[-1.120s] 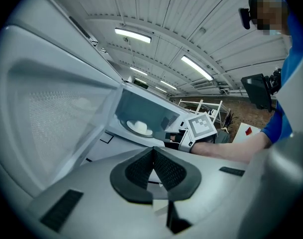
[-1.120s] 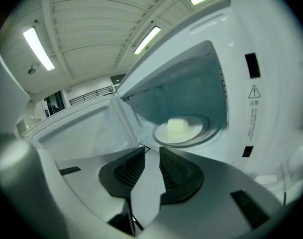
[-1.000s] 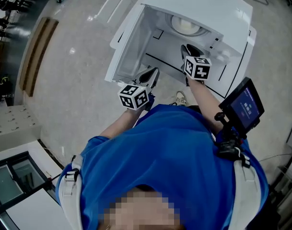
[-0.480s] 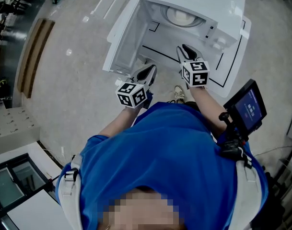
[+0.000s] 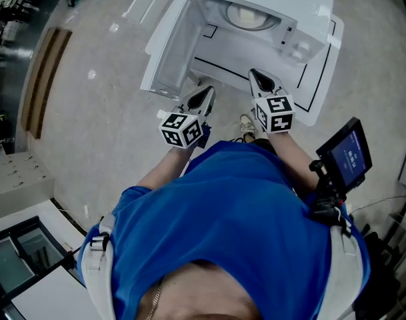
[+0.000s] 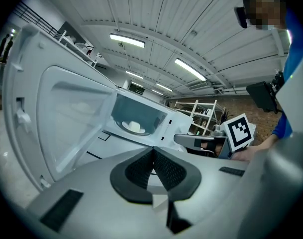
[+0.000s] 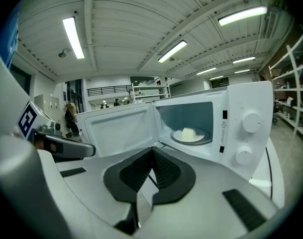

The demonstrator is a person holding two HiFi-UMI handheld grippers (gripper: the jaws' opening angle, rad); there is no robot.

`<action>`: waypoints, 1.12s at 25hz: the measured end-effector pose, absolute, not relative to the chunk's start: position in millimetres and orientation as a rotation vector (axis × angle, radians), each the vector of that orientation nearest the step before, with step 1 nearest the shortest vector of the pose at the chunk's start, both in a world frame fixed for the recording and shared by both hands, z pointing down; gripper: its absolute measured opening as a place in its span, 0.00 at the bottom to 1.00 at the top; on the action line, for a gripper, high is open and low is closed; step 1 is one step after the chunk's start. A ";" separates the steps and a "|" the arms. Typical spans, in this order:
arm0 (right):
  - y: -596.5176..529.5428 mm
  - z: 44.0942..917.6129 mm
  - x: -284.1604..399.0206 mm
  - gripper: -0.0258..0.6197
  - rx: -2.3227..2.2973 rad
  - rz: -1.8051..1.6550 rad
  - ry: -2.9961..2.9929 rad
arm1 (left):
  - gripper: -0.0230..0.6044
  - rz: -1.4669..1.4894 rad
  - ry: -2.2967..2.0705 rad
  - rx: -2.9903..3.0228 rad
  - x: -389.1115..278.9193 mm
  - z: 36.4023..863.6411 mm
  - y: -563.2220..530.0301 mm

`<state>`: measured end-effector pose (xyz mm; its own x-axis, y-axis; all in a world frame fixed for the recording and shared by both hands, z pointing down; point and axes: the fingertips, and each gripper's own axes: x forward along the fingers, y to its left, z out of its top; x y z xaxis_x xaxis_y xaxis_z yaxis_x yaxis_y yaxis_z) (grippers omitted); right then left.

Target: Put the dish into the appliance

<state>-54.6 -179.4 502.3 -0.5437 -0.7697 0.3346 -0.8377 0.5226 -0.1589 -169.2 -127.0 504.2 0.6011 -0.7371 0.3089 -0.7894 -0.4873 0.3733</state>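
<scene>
A white microwave (image 5: 303,19) stands with its door (image 5: 169,52) swung open to the left. On the turntable inside lies a pale dish (image 5: 248,17) with a white lump on it, also seen as the dish (image 7: 191,134) and the dish (image 6: 134,127) from the two grippers. My left gripper (image 5: 204,97) hovers shut and empty before the door's lower edge. My right gripper (image 5: 259,79) is shut and empty in front of the cavity, clear of it. In their own views the left gripper (image 6: 152,154) and right gripper (image 7: 152,156) have their jaws pressed together.
The microwave sits on a white table (image 5: 317,89) marked with black lines. Two control knobs (image 7: 251,122) are on its right panel. A dark screen on a mount (image 5: 346,153) hangs at the person's right side. Grey floor (image 5: 96,112) lies to the left.
Both grippers have drawn back from the microwave toward the person; the right one has moved away from the cavity opening. The dish stays on the turntable.
</scene>
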 end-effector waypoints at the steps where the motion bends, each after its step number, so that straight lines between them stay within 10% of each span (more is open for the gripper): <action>1: -178.0 504.0 -52.8 0.04 1.363 0.447 -2.541 | 0.04 0.145 -1.213 2.351 -168.4 506.0 -128.3; 28: -136.6 472.5 -66.8 0.04 1.402 0.385 -2.532 | 0.04 0.091 -1.182 2.375 -182.7 483.4 -108.9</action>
